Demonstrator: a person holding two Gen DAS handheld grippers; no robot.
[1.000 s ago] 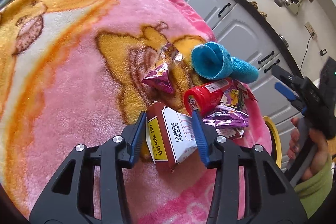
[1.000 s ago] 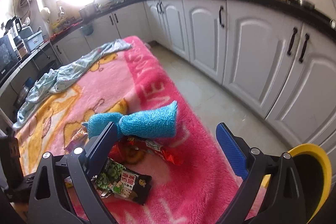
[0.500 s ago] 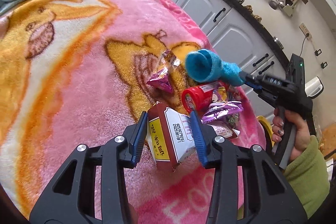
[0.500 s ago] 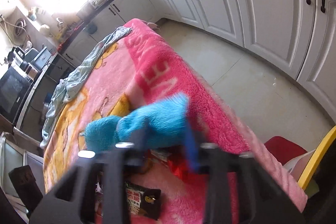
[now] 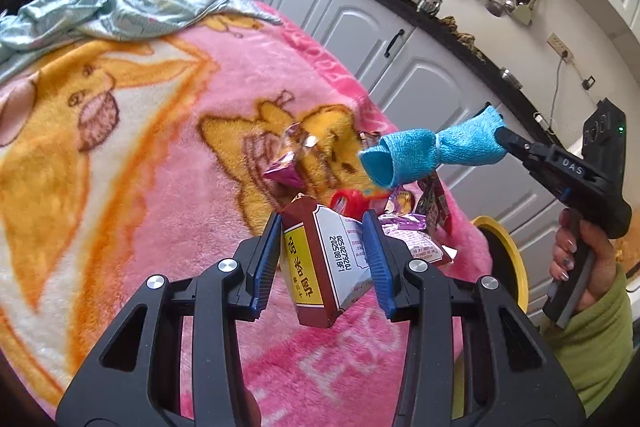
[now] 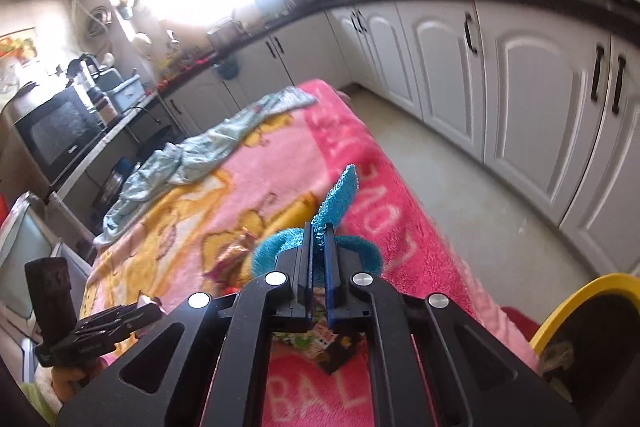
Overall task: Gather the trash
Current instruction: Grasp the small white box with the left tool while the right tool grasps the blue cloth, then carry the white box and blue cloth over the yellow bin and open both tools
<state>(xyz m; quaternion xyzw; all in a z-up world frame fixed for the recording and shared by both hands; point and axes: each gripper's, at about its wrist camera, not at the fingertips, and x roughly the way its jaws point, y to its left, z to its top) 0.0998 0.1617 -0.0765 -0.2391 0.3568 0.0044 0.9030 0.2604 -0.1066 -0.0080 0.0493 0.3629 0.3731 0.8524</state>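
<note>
We hold brown-and-white cardboard seasoning carton [image 5: 320, 259] in left gripper [image 5: 324, 259], jaws clamped on its sides; right gripper [image 6: 318, 259] jaws shut on fuzzy blue rolled cloth [image 5: 432, 151], lifted above wrapper pile [image 5: 404, 223] on pink blanket [image 5: 160, 155]; yellow-rimmed bin [image 6: 588, 311] lies right of both, right hand nearer.

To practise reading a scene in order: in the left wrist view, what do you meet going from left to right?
Crumpled pale green cloth → shiny purple foil wrapper → brown and white carton in the left gripper → rolled blue towel → right gripper → hand holding it.
</note>
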